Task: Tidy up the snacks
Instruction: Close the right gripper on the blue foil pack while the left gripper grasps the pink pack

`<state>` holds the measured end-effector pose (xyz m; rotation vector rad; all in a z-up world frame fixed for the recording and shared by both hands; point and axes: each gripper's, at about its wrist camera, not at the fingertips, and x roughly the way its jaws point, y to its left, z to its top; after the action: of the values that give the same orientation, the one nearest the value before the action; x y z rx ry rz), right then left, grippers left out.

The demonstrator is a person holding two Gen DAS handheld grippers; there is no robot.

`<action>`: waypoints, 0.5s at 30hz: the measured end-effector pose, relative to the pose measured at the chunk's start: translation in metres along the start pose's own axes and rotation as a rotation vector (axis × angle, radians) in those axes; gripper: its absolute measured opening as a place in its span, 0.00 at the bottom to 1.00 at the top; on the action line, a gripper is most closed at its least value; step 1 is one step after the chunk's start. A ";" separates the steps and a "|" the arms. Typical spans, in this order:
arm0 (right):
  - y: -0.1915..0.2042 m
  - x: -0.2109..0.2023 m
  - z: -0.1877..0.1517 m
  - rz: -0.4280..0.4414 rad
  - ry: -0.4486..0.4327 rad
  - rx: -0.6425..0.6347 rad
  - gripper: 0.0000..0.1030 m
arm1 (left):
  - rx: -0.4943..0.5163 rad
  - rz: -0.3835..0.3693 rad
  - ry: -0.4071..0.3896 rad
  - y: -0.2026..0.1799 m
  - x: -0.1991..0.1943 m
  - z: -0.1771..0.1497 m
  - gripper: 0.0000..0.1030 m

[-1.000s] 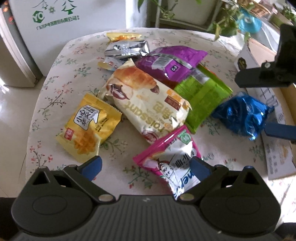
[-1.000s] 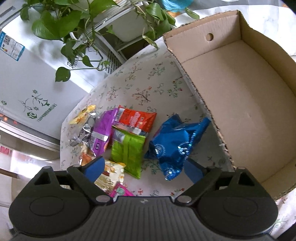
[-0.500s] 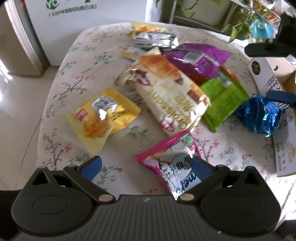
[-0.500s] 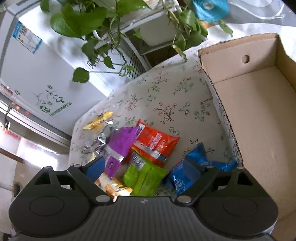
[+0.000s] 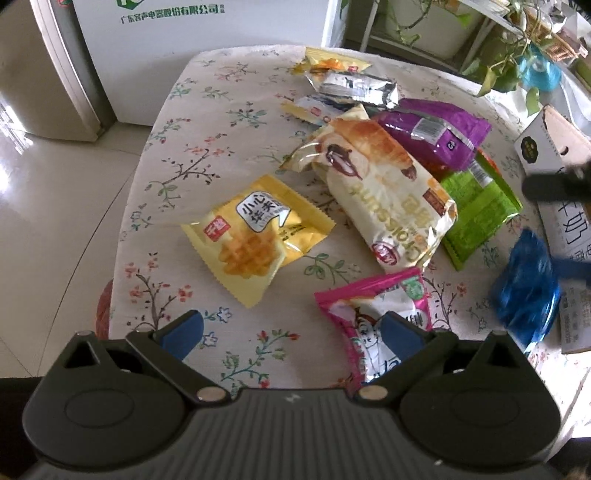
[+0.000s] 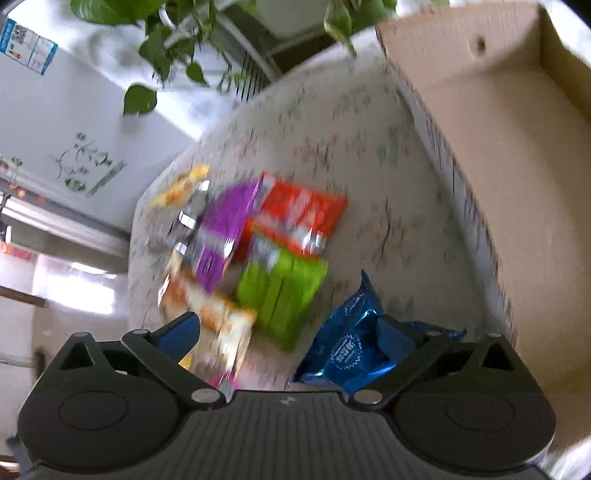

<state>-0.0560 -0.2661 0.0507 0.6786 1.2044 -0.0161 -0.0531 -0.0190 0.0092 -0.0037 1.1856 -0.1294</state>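
Observation:
Snack packs lie on a floral tablecloth (image 5: 207,122). In the left wrist view I see a yellow waffle pack (image 5: 255,236), a croissant bag (image 5: 384,192), a pink pack (image 5: 376,317), a green pack (image 5: 476,210), a purple pack (image 5: 436,129), silver packs (image 5: 354,86) and a blue foil pack (image 5: 524,299). My left gripper (image 5: 291,332) is open above the near table edge, its right finger over the pink pack. My right gripper (image 6: 288,332) is open, with the blue foil pack (image 6: 351,347) beside its right finger. An open cardboard box (image 6: 498,155) lies to the right.
An orange pack (image 6: 303,214) lies beyond the green pack (image 6: 280,295). A white cabinet (image 5: 207,33) and a plant stand with green leaves (image 5: 509,55) stand behind the table. The tiled floor (image 5: 48,221) is to the left.
The left gripper has pulled back and shifted left, so the packs sit farther right in its view. The right gripper has swung over the blue pack; its view is blurred from motion.

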 end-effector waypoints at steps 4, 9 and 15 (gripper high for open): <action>-0.004 -0.007 -0.023 0.091 0.082 0.031 1.00 | -0.006 0.005 -0.016 0.004 -0.005 -0.005 0.99; 0.006 -0.027 -0.045 -0.075 -0.019 -0.129 1.00 | -0.021 -0.024 -0.022 0.003 -0.009 -0.015 0.99; 0.018 -0.017 -0.061 -0.234 -0.026 -0.314 0.95 | 0.038 -0.052 -0.065 -0.019 -0.011 -0.020 0.99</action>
<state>-0.1076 -0.2278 0.0621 0.2603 1.2223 -0.0305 -0.0777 -0.0351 0.0126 -0.0051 1.1187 -0.1968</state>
